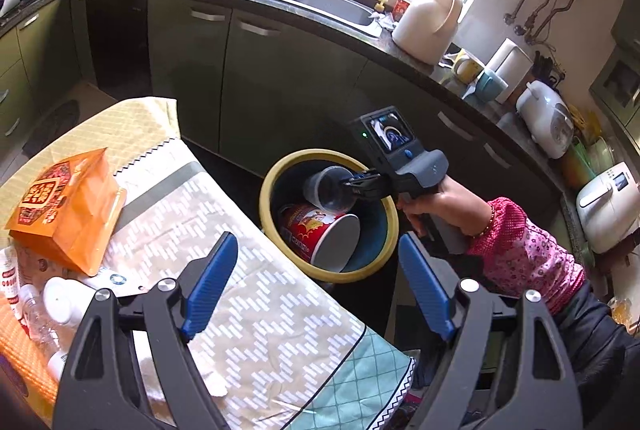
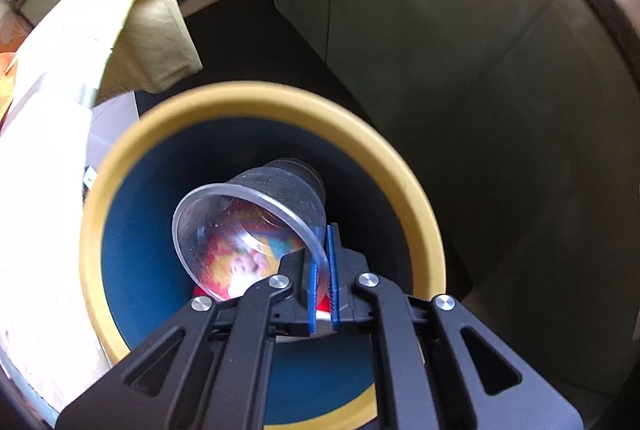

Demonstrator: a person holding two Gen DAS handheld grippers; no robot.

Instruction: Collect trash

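Our right gripper (image 2: pixel 322 262) pinches the rim of a clear, thin plastic cup (image 2: pixel 256 214) over the yellow-rimmed blue bin (image 2: pixel 256 102). The cup looks light, flexible and crushable, so the rim suits. Our left gripper (image 1: pixel 316 286) hangs wide and empty above the worktop (image 1: pixel 256 310).

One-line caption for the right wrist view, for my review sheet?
Right hand-held gripper pinches a clear cup by its rim over the yellow-rimmed bin, a red tub already inside.
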